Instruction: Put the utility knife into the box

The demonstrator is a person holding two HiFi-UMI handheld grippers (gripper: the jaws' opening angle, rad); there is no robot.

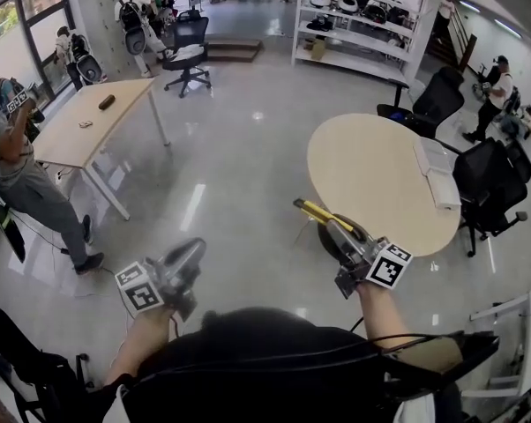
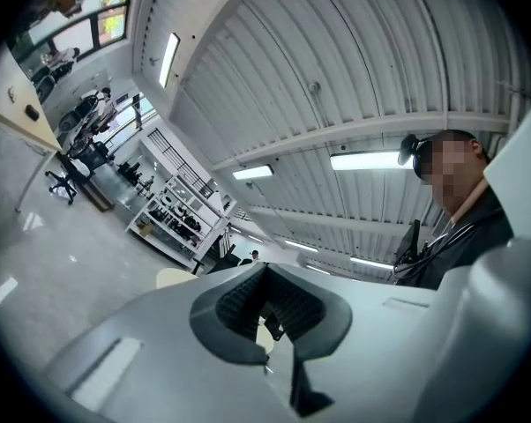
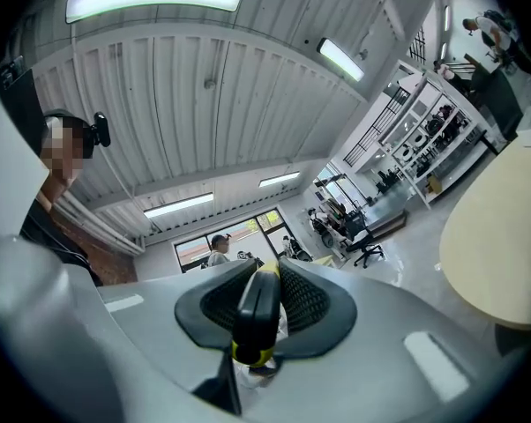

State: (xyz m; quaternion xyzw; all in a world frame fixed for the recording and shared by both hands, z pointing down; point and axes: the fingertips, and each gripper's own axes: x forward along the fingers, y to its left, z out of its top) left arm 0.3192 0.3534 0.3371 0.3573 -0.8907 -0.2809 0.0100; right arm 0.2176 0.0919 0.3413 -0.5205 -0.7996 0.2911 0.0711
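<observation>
Right gripper point(image 1: 336, 226) out over bare floor, jaws clamped on the utility knife point(image 1: 313, 209), and its own camera shows the grip plainly: the black-and-yellow handle point(image 3: 258, 311) is pinched between the two ribbed pads, the body running forward past the tips. In the head view the yellow end pokes out to the far left of the jaws. Left gripper point(image 1: 188, 256) rides low at the near left, jaws together with nothing between them. Its own view shows only pad against pad point(image 2: 265, 276). Just to the far right of the knife is the round table point(image 1: 371, 174), and on its right side lies a flat white thing point(image 1: 437, 173) that may well be the box, though from here I can't say for sure, nor whether it lies open. So this looks like the carry, knife in hand and the drop not yet begun. To do it well: hold the clamp firm all the way, since the knife is long and gripped towards one end, so it could swing or slip. Bring it over the table edge with room to spare, line its length up with the box's long side, lower it inside before parting the jaws, and bring the empty left gripper in to steady the box if it looks light
</observation>
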